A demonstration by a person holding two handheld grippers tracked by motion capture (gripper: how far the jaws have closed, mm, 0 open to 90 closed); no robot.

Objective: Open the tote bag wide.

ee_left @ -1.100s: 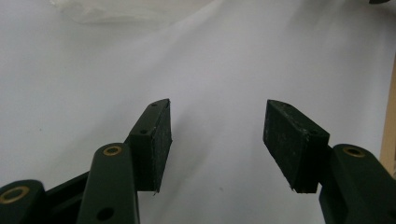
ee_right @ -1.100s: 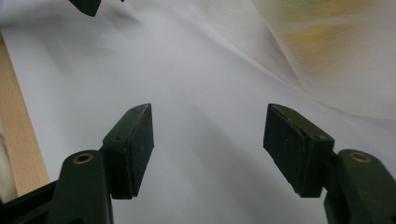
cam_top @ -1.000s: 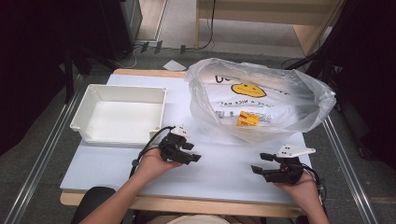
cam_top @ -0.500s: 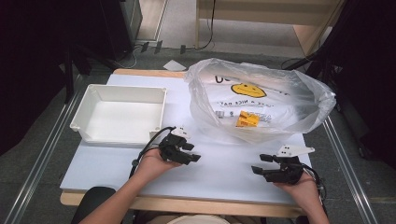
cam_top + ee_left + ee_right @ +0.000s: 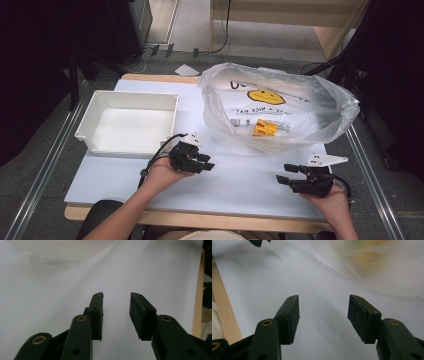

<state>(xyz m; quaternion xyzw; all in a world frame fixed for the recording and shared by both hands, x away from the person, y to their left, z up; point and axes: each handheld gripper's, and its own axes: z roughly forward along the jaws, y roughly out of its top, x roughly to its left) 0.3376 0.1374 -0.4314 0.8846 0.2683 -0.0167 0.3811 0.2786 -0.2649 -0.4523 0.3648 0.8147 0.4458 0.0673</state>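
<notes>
A clear plastic bag (image 5: 280, 107) with a yellow smiley print lies at the back right of the white table (image 5: 240, 175), with a small yellow packet (image 5: 264, 128) inside it. An empty white bin (image 5: 131, 121) stands at the back left. My left gripper (image 5: 209, 163) rests low in front of the bin, open, with nothing between its jaws (image 5: 116, 312). My right gripper (image 5: 281, 175) is near the front right, pointing left, open and empty (image 5: 324, 315). The bag's edge (image 5: 384, 267) lies blurred just beyond it.
The table's wooden front edge (image 5: 210, 217) runs close below both hands. Metal rails (image 5: 45, 165) flank the table on both sides. A wooden shelf unit (image 5: 280, 15) and cables stand on the floor behind.
</notes>
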